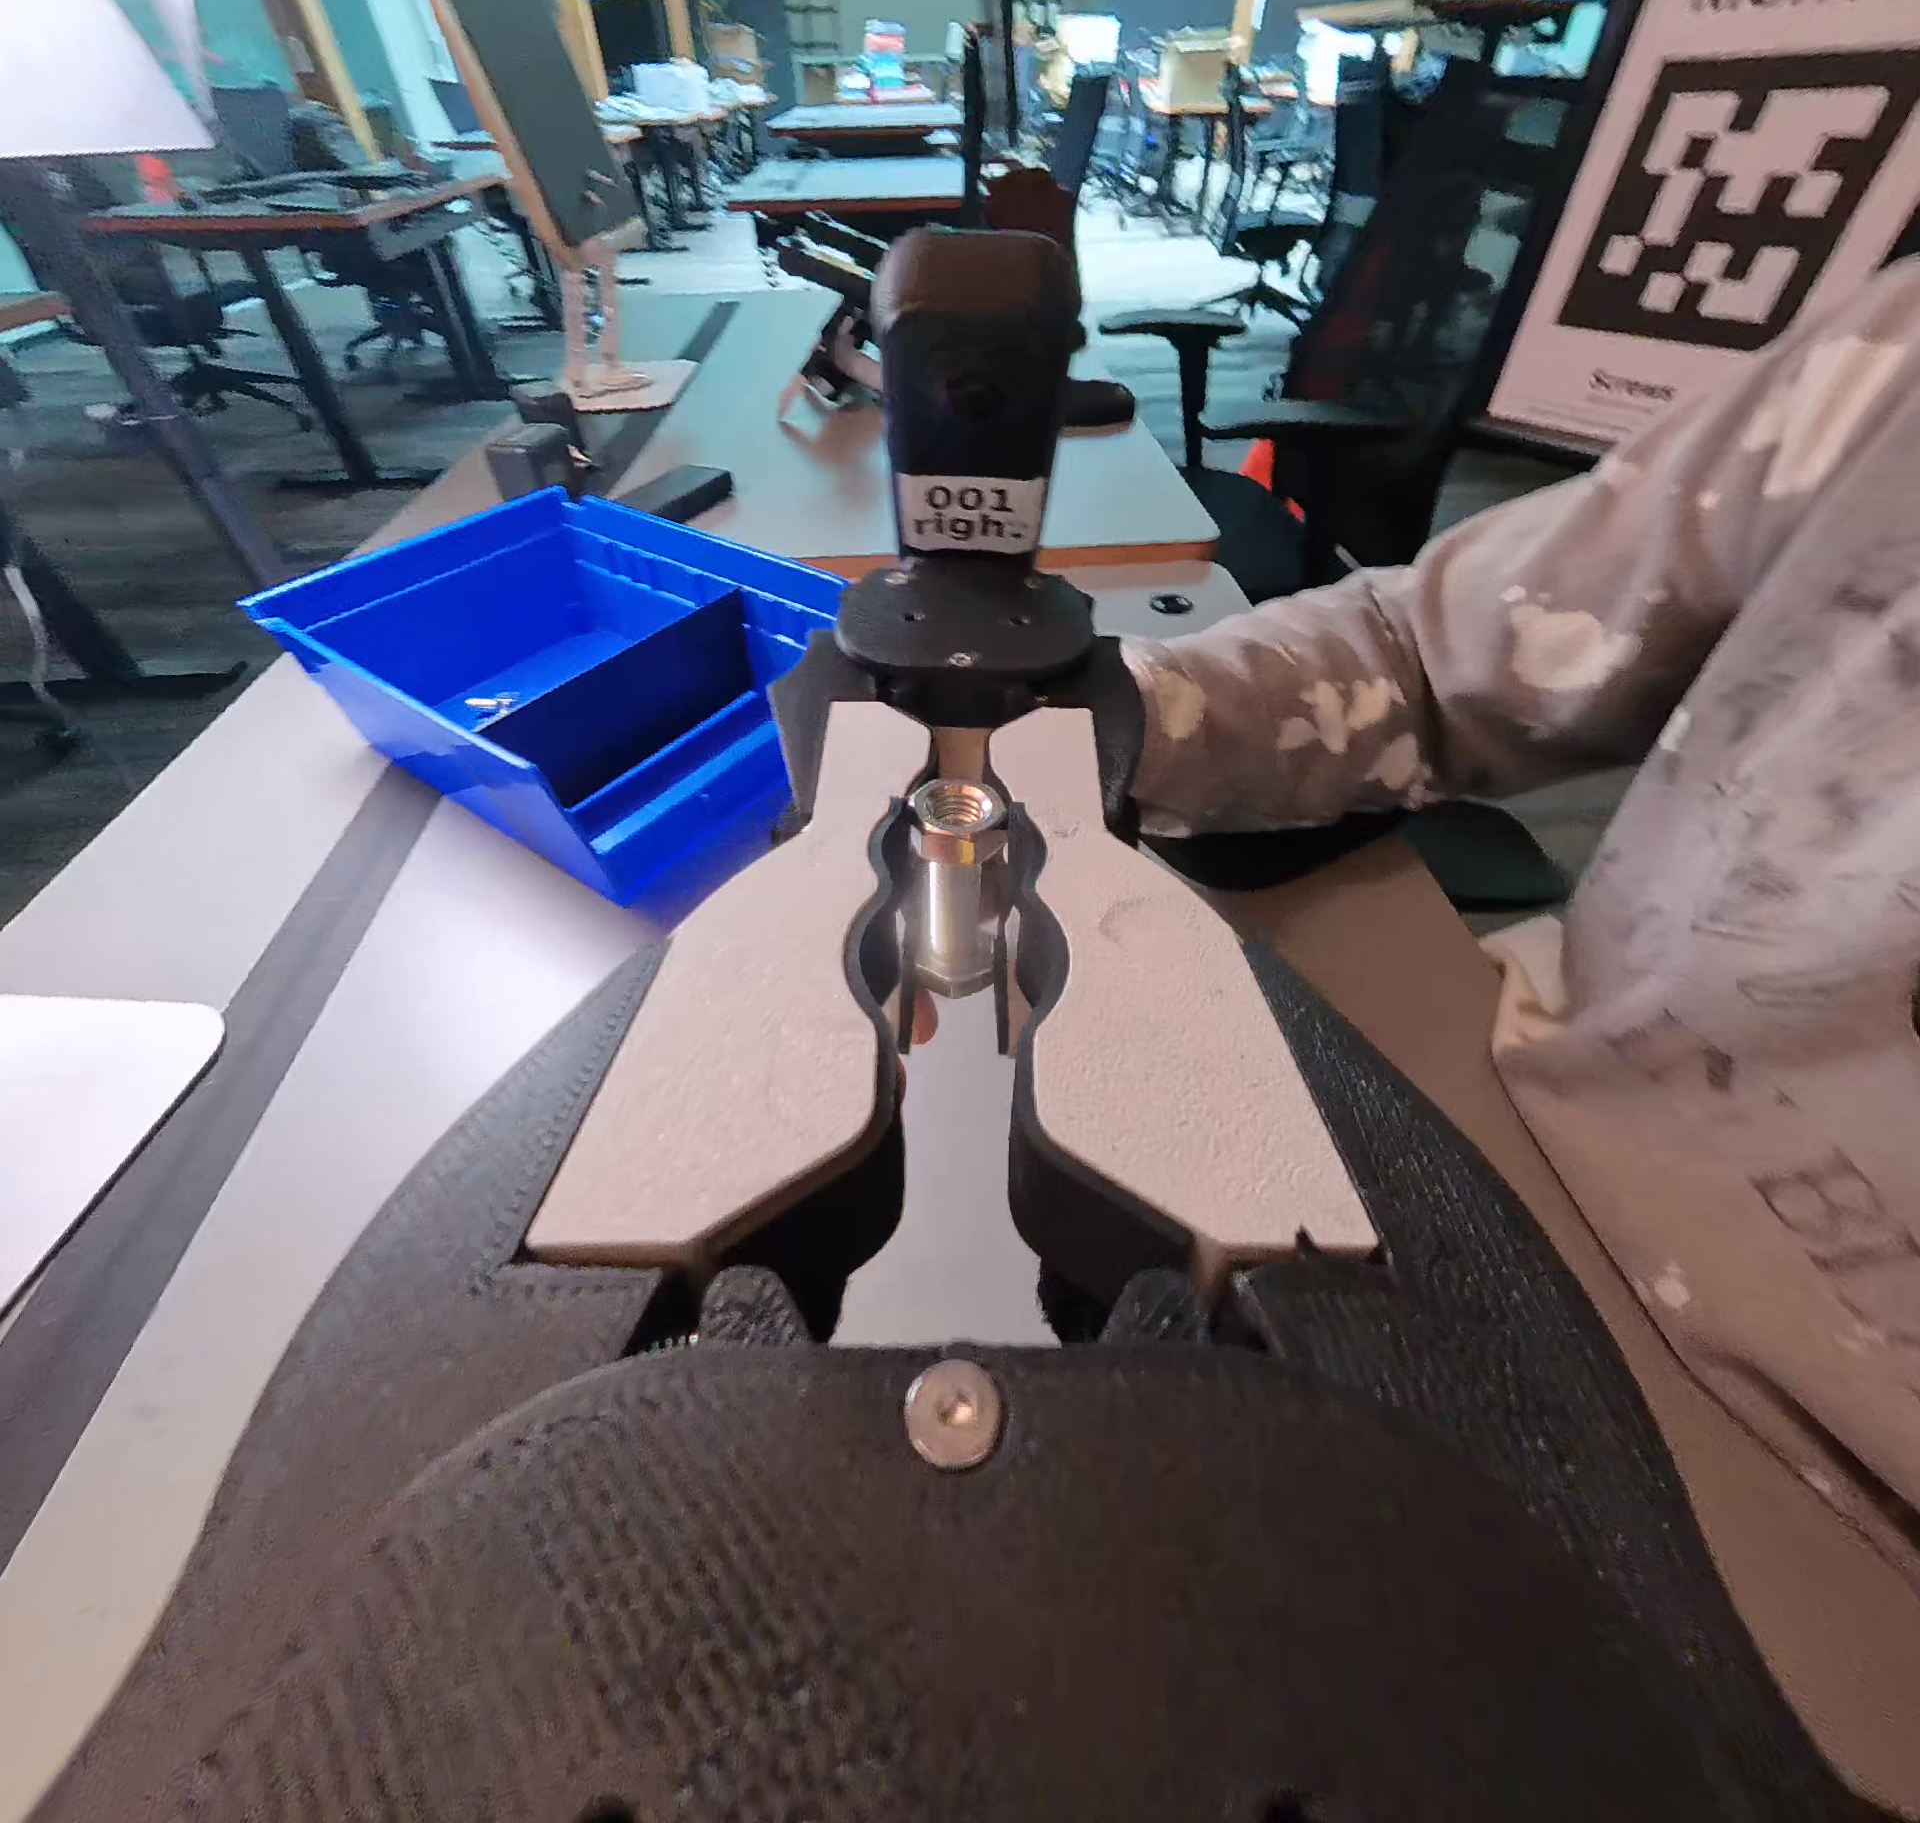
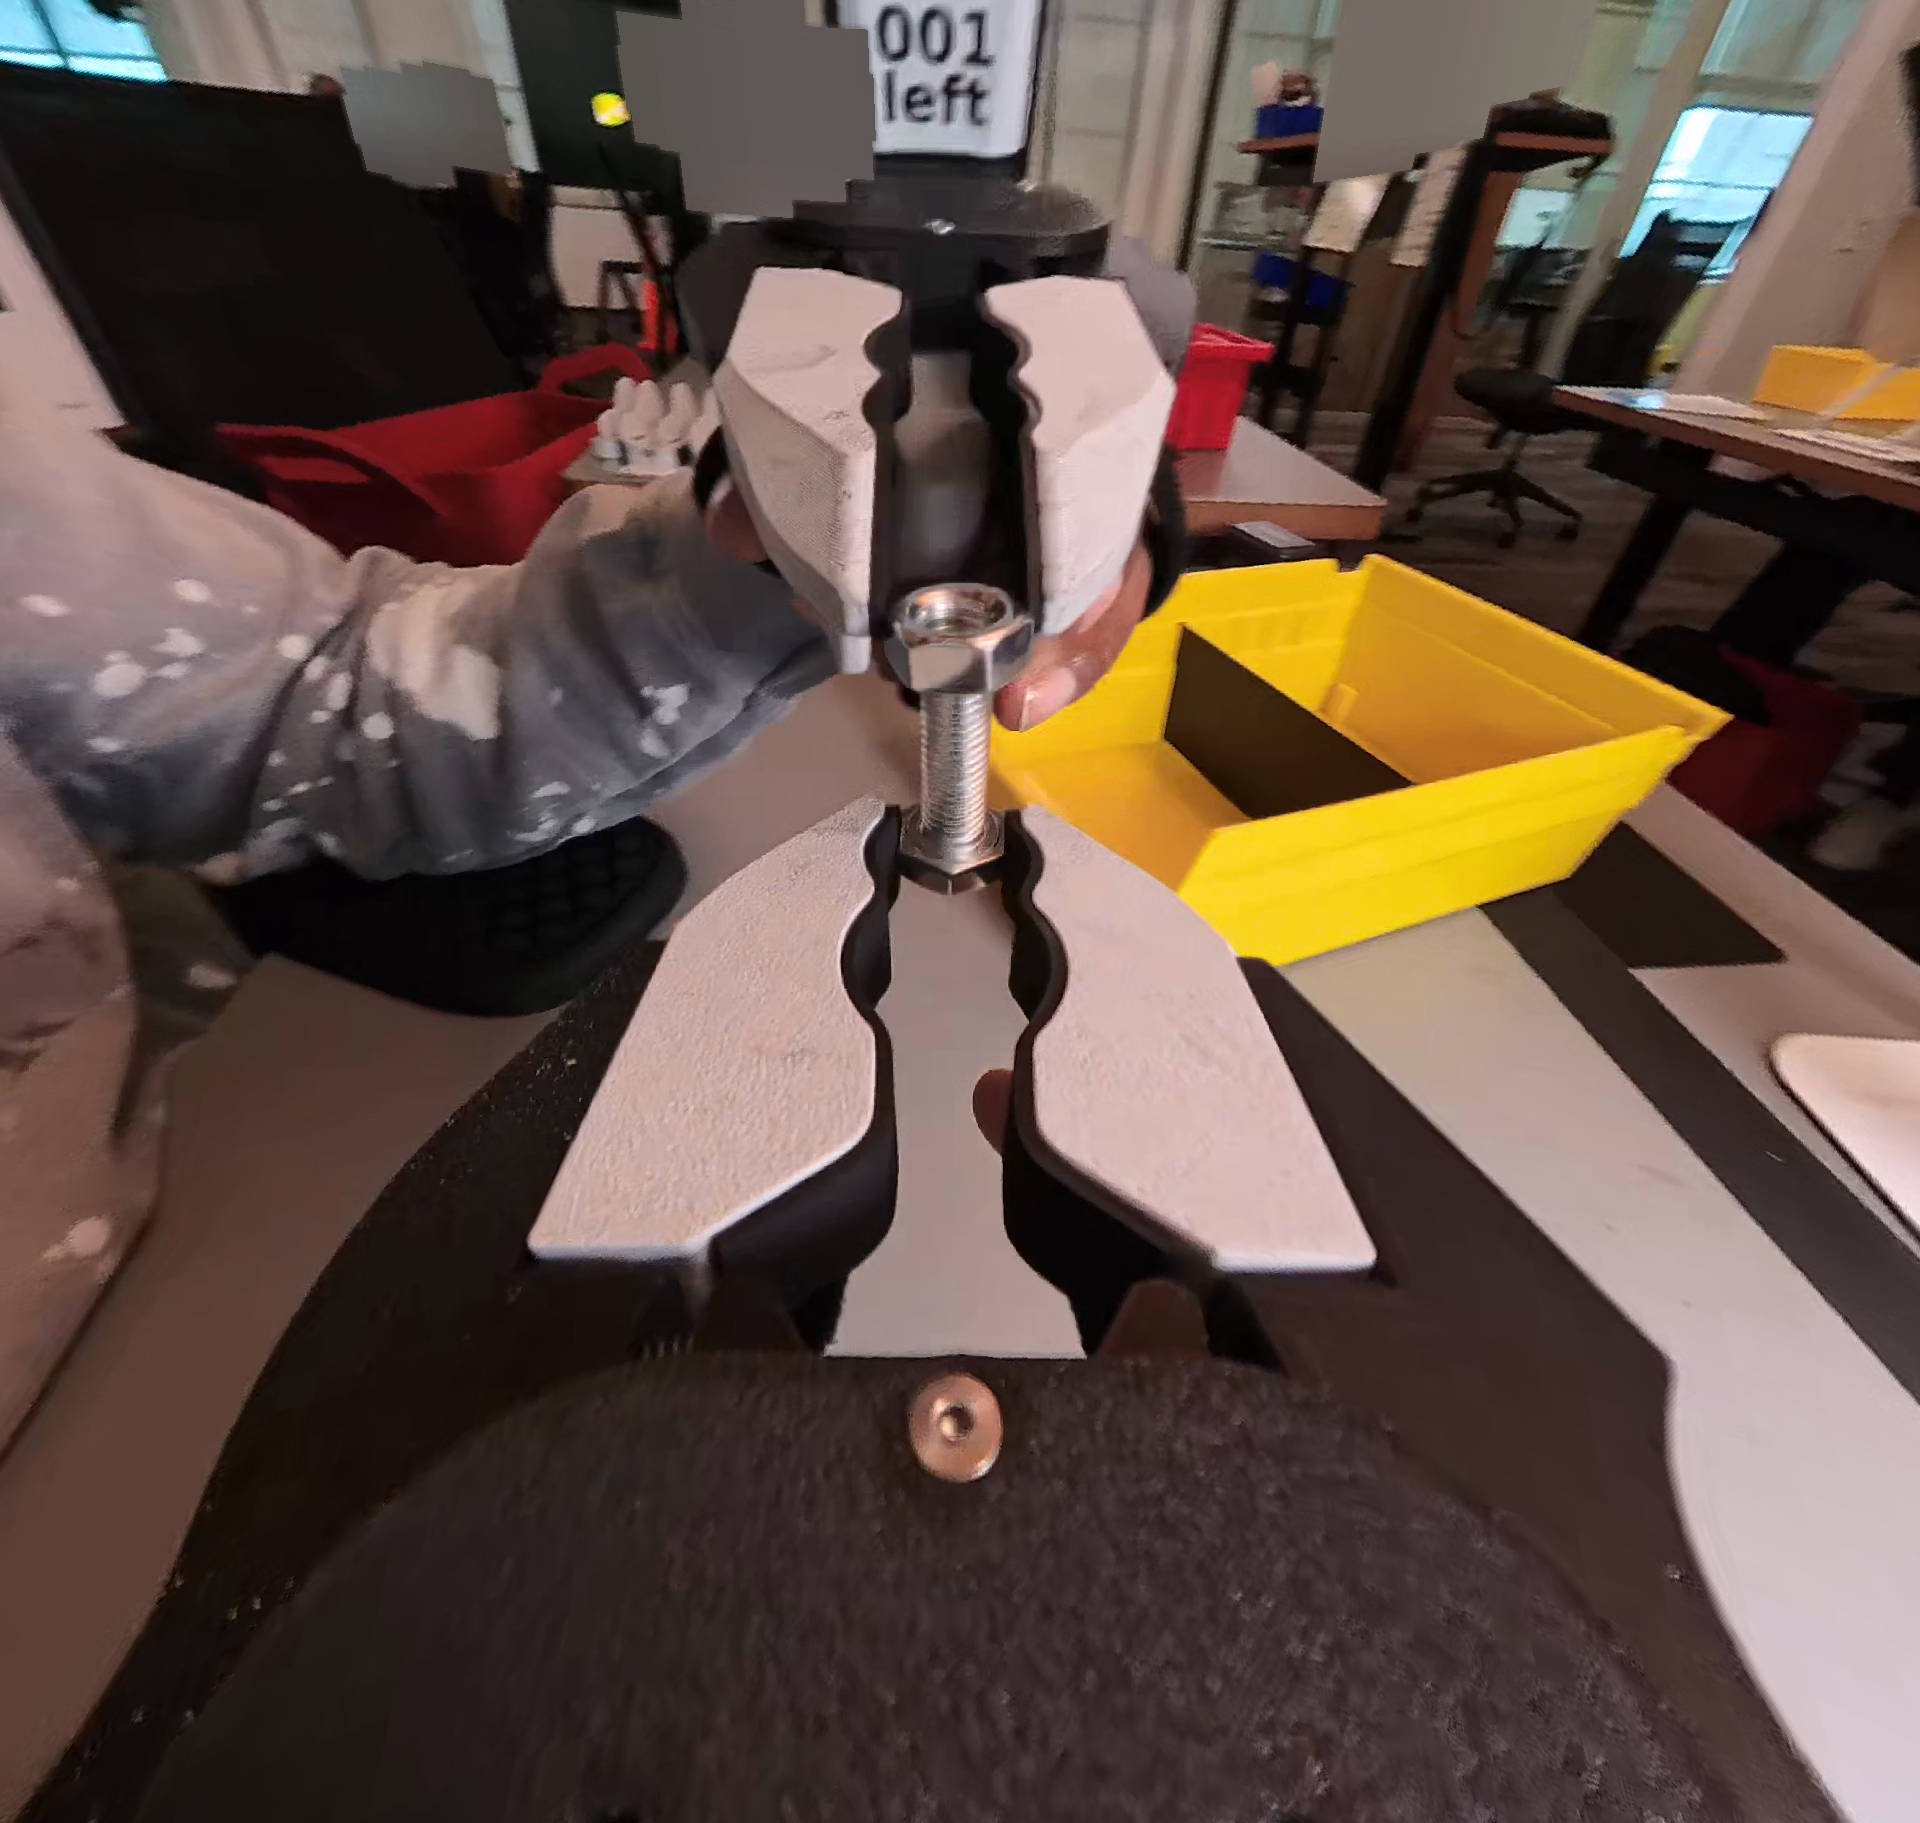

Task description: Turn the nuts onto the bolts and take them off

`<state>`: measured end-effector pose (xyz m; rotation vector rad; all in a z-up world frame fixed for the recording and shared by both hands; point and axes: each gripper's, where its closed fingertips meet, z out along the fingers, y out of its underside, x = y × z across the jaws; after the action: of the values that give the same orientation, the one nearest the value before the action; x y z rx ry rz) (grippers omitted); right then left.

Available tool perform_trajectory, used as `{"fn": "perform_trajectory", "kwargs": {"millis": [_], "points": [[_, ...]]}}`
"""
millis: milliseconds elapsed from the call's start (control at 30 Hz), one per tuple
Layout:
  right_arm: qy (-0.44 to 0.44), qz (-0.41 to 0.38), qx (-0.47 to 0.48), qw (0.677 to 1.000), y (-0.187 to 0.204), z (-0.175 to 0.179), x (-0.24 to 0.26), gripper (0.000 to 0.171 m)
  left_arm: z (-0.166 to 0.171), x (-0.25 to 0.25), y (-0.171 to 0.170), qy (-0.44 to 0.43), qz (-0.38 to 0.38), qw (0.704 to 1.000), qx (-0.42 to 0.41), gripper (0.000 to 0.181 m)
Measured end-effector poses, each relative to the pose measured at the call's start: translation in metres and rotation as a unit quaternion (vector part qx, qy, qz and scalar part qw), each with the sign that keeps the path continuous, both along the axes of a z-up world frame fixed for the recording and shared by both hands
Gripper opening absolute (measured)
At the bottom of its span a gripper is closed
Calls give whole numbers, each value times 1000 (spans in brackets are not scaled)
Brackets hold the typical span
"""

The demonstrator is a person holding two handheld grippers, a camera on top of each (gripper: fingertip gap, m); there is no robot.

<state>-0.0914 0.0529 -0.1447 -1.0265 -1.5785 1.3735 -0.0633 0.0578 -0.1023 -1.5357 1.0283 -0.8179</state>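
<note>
A silver bolt (image 1: 951, 906) lies lengthwise between the fingers of my left gripper (image 1: 954, 828), which is shut on it, head end toward the camera. One hex nut (image 1: 954, 843) sits on the bolt at the left fingertips. The threaded end (image 2: 948, 755) spans the short gap to my right gripper (image 2: 948, 843), which is shut on a second nut (image 2: 948, 854) at its fingertips. The two grippers face each other tip to tip above the table. The left gripper (image 2: 956, 620) shows opposite in the right wrist view, and the right gripper (image 1: 956, 760) shows in the left wrist view.
A blue bin (image 1: 520, 786) with a black divider and a small metal part inside stands on the grey table beyond the left gripper. A yellow bin (image 2: 1403, 859) with a black divider stands right of the right gripper. A person's sleeve (image 1: 1558, 734) reaches in. A white pad (image 2: 1860, 1098) lies at the table edge. The gap from one gripper's tips to the other's is roughly 5 cm.
</note>
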Motion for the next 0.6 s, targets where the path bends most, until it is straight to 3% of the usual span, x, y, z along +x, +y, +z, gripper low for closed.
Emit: {"fn": "perform_trajectory", "kwargs": {"millis": [367,600], "points": [[-56,179,-5,982,-53,-20,21,18,-17,16,-42,0,-155,986,-68,18],[-71,172,8,982,-53,-23,20,18,-18,12,-41,-7,-156,986,-65,25]]}}
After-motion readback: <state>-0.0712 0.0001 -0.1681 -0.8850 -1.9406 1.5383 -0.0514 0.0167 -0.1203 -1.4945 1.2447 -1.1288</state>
